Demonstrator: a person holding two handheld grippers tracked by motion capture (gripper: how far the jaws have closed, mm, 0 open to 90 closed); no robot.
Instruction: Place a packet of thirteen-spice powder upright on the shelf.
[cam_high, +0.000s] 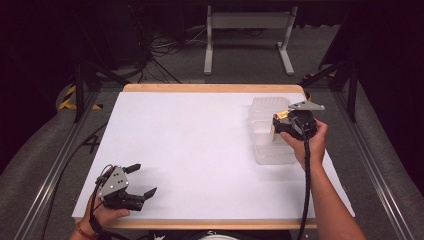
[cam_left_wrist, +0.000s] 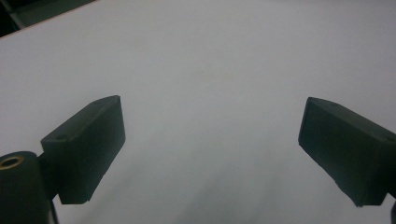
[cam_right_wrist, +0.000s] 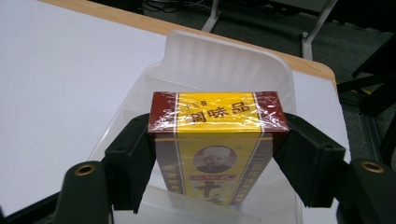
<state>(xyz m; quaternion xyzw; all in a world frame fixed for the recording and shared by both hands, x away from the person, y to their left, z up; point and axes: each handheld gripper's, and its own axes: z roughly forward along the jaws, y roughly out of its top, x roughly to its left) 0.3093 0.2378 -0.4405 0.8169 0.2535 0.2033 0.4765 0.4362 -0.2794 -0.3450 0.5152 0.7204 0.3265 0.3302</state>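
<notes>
Firmly, right tool (cam_right_wrist: 217, 154) clamps glossy film-wrapped rectangular box (cam_right_wrist: 217, 119) over translucent plastic bin (cam_right_wrist: 224, 56).

The box (cam_right_wrist: 217, 140) in my right tool (cam_right_wrist: 217, 158) is bright yellow down its middle with dark maroon bands at each side, thin pale stripes between them and dark lettering under glossy film; the tub (cam_right_wrist: 224, 60) beneath is milky translucent white; both my tools, the left tool (cam_high: 141, 180) too, are matte black; the surface (cam_high: 200, 145) is plain white with a pale wood edge.

White table (cam_high: 200, 150), clear bin (cam_high: 265, 155) on it
</notes>
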